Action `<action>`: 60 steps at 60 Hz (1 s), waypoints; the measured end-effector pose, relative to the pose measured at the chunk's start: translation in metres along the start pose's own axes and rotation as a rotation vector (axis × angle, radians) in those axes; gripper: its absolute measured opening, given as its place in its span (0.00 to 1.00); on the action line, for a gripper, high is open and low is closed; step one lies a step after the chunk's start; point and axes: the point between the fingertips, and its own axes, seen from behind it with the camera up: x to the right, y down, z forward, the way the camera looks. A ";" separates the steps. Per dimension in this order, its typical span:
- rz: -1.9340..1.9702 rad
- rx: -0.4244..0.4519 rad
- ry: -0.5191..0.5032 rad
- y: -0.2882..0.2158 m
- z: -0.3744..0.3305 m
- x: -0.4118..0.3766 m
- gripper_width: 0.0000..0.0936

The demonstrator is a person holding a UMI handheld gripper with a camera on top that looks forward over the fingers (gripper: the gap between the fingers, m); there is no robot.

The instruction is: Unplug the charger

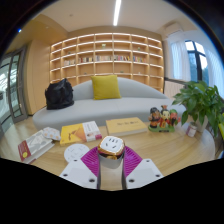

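A white cube-shaped charger (111,145) with an orange-brown rim sits between my fingertips, its face with small slots turned up towards the camera. My gripper (111,151) is shut on it, with the magenta pads (93,158) pressing on both sides. The charger is held above the wooden table (150,145). No socket or cable shows.
On the table lie a yellow book (72,133), a small white box (92,129), a flat box (126,126), a white disc (76,152), a book (33,146) at the left and toys (162,118). A plant (200,105) stands at the right. A sofa (140,97) and shelves (105,55) are beyond.
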 end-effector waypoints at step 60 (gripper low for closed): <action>-0.096 -0.010 0.124 0.015 -0.201 0.081 0.91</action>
